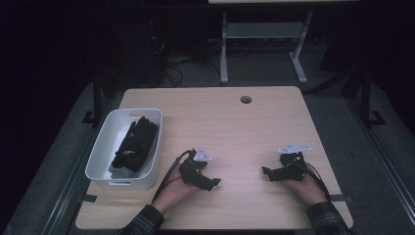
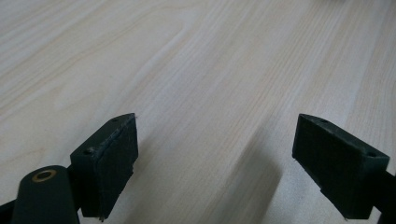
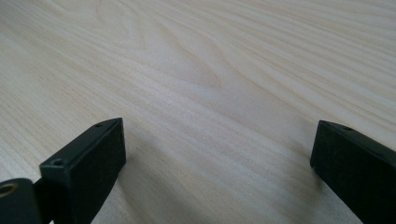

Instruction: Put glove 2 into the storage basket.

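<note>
While both grippers rest apart, black gloves (image 1: pixel 133 143) fill the white bin (image 1: pixel 100 147).

Two pairs of black fabric gloves (image 1: pixel 133 145), soft and crumpled, lay piled together inside a white rectangular plastic bin (image 1: pixel 100 139) with rounded corners. The heap ran lengthwise along the bin, fingers pointing toward the far end, cuffs toward the near end. A small pale mark showed on the dark fabric near the middle. The gloves sat lower than the bin's rim and leaned toward its right-hand wall, leaving the left part of the bin floor bare. The bin stood at the left edge of the light wooden table (image 1: pixel 235 127), slightly askew
</note>
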Tool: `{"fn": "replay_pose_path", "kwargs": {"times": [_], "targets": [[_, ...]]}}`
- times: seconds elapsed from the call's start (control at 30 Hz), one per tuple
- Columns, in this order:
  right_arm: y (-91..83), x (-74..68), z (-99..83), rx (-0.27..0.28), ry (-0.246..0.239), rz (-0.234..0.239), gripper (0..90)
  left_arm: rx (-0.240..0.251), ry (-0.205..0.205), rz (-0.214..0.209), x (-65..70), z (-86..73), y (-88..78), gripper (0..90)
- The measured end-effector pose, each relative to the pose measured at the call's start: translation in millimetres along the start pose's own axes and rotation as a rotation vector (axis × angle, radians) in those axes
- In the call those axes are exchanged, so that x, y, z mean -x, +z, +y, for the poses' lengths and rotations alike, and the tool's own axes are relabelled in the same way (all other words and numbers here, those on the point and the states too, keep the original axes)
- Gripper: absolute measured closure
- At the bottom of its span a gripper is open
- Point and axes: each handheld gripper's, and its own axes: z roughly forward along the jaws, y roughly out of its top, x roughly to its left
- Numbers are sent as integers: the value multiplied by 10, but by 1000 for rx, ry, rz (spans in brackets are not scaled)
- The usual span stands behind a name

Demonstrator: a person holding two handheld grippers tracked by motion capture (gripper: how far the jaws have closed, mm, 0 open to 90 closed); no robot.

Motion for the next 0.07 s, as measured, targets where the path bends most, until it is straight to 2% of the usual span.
{"fn": "replay_pose_path", "kwargs": {"times": [0.07], "targets": [[0, 0, 0, 0, 0, 0, 31, -4, 1, 2, 3, -12, 14, 136]]}}
